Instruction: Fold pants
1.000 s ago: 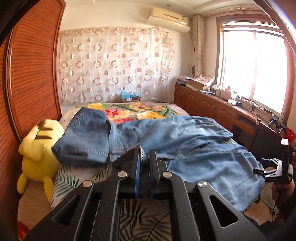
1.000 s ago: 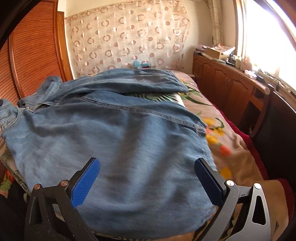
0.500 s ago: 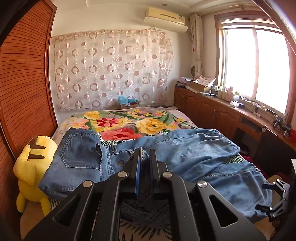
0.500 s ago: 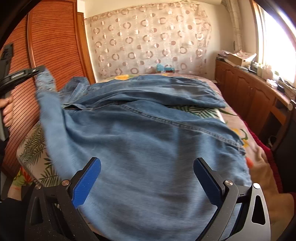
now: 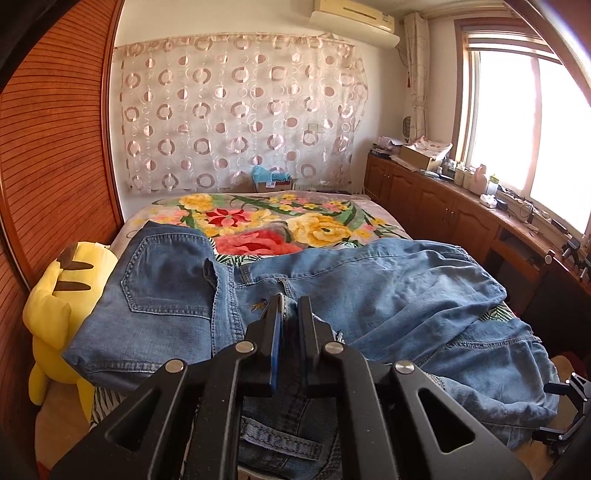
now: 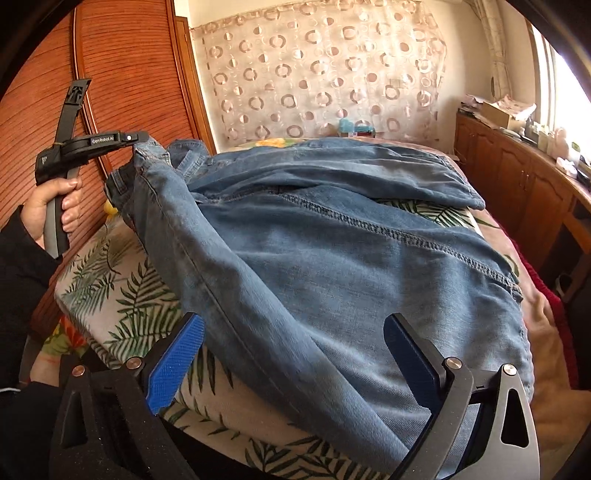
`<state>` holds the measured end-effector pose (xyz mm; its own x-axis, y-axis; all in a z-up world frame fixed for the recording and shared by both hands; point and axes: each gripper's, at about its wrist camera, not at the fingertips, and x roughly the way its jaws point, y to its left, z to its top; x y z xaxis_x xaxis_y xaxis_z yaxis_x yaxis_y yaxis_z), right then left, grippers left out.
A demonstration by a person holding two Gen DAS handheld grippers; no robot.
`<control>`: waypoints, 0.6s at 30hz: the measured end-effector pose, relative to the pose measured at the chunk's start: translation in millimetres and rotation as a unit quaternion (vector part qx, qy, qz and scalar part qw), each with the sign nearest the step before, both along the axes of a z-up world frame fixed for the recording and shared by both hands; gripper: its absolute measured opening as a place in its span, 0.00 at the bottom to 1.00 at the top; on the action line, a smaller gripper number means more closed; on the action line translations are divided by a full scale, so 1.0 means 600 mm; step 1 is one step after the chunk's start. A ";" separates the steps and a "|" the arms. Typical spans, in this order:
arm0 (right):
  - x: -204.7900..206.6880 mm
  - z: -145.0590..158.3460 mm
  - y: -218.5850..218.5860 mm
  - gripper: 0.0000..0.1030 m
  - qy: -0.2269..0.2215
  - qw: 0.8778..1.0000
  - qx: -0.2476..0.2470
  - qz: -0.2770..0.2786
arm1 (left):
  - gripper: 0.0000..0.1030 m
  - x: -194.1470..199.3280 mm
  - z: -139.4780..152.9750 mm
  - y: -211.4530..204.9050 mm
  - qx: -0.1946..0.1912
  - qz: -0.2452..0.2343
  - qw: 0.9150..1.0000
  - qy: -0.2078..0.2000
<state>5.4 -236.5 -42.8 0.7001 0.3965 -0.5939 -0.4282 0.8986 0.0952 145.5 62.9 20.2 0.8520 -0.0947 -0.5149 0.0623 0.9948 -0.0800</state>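
- The bed (image 5: 258,221) filled most of both views, with a flowered cover at the far end and a palm-leaf sheet (image 6: 122,291) bare at the near corner.
- The wooden wardrobe (image 5: 55,147) stood along the bed's left side, and a long wooden counter (image 5: 461,210) ran under the window on the right.
- A sheer curtain with ring patterns (image 5: 240,110) hung on the far wall, under an air conditioner (image 5: 354,14).
- The pants (image 6: 332,258), blue denim, lay across the near half of the bed, one leg draped over the near edge and the other stretched out behind it toward the counter side.
- A yellow plush toy (image 5: 55,314) sat between the bed and the wardrobe, just beside the back-pocket part of the pants.
- Your left gripper (image 5: 288,314) was clenched on the waistband end of the pants; the right wrist view showed it lifting that denim clear of the sheet.
- Your left hand (image 6: 55,206), in a dark sleeve, was wrapped around that gripper's handle.
- Your right gripper (image 6: 295,354) was spread wide, its blue pads (image 6: 173,365) on either side of the draped leg, neither one pressing the cloth.
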 end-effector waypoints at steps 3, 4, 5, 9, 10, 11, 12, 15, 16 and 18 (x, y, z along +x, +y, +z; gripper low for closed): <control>-0.004 -0.015 -0.017 0.89 0.013 1.000 -0.012 -0.007 | 0.09 0.000 0.006 0.003 -0.005 0.001 1.000 -0.002; -0.003 -0.020 -0.024 0.87 0.018 1.000 -0.014 -0.008 | 0.09 -0.001 0.008 0.004 -0.006 0.001 1.000 -0.003; -0.004 -0.027 -0.035 0.83 0.024 1.000 -0.015 -0.010 | 0.09 -0.004 0.011 0.005 -0.009 0.000 1.000 -0.005; -0.012 -0.040 -0.060 0.62 0.034 0.999 -0.023 -0.015 | 0.09 -0.017 0.020 0.009 -0.021 -0.001 1.000 -0.016; -0.014 -0.042 -0.070 0.58 0.034 0.999 -0.025 -0.017 | 0.09 -0.020 0.022 0.011 -0.023 -0.001 1.000 -0.018; -0.016 -0.039 -0.067 0.50 0.033 0.999 -0.026 -0.019 | 0.09 -0.025 0.025 0.012 -0.024 -0.002 0.999 -0.021; -0.018 -0.038 -0.074 0.43 0.031 0.999 -0.026 -0.017 | 0.09 -0.029 0.027 0.011 -0.024 -0.003 0.999 -0.024; -0.021 -0.026 -0.066 0.18 0.013 0.999 -0.026 -0.022 | 0.09 -0.041 0.037 0.010 -0.023 -0.006 0.999 -0.033; -0.021 -0.022 -0.066 0.14 0.008 0.999 -0.026 -0.023 | 0.09 -0.046 0.041 0.010 -0.024 -0.007 0.999 -0.037; -0.029 -0.011 -0.069 0.07 -0.006 0.999 -0.029 -0.026 | 0.09 -0.058 0.051 0.013 -0.031 -0.008 0.998 -0.047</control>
